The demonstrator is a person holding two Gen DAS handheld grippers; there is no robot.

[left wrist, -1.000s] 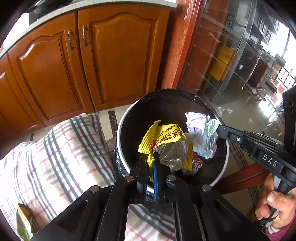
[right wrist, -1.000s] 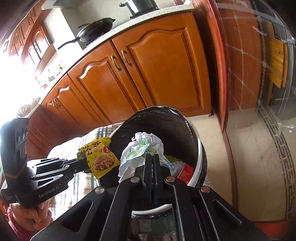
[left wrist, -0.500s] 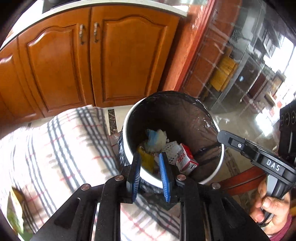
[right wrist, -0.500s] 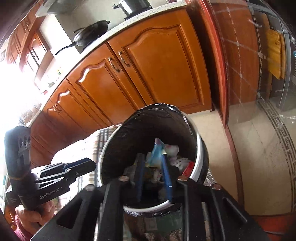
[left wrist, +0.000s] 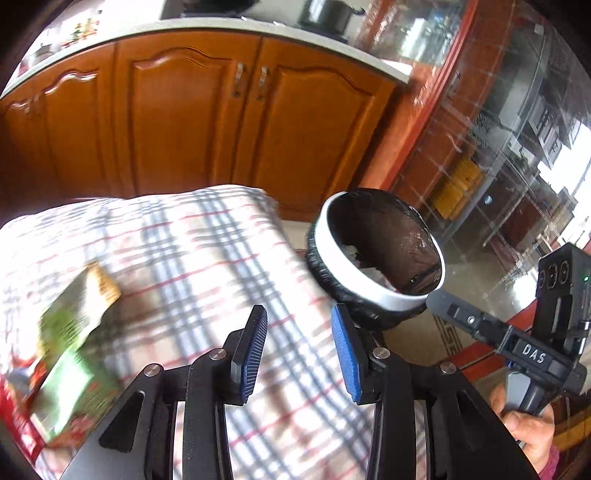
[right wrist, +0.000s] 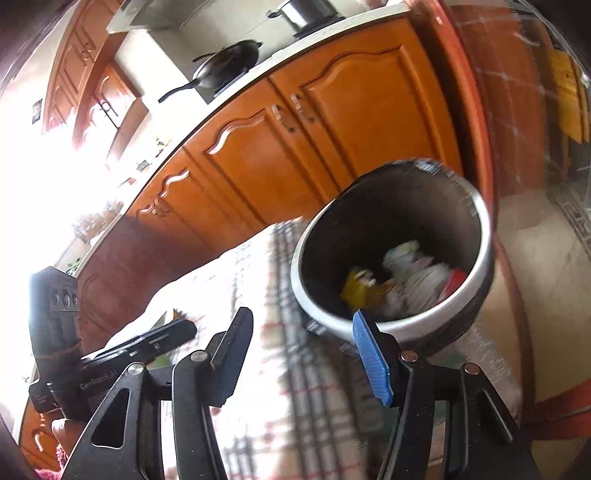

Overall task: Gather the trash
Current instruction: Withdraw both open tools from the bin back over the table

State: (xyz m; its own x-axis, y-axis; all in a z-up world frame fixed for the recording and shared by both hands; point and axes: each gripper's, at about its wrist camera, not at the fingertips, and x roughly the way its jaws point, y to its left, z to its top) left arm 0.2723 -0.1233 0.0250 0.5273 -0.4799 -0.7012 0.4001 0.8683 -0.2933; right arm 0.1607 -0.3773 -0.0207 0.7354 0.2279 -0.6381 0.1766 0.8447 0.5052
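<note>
A white-rimmed trash bin (left wrist: 343, 258) with a black liner stands beside the table; in the right wrist view the bin (right wrist: 480, 266) holds a yellow wrapper (right wrist: 356, 290), crumpled white paper (right wrist: 410, 273) and a red pack. My left gripper (left wrist: 299, 339) is open and empty above the plaid tablecloth (left wrist: 192, 251). A green snack packet (left wrist: 74, 321) lies blurred on the cloth to its left. My right gripper (right wrist: 301, 350) is open and empty, just left of and above the bin. The right gripper also shows in the left wrist view (left wrist: 436, 301).
Wooden kitchen cabinets (left wrist: 192, 122) stand behind the table. A pan (right wrist: 225, 64) and a pot (right wrist: 303, 13) sit on the counter. A red item (left wrist: 18, 424) lies at the cloth's left edge. Tiled floor (right wrist: 546, 251) lies right of the bin.
Both grippers opened and dropped the yellow wrapper and white paper into the bin. Both have since pulled back and swung left over the tablecloth, jaws wider.
</note>
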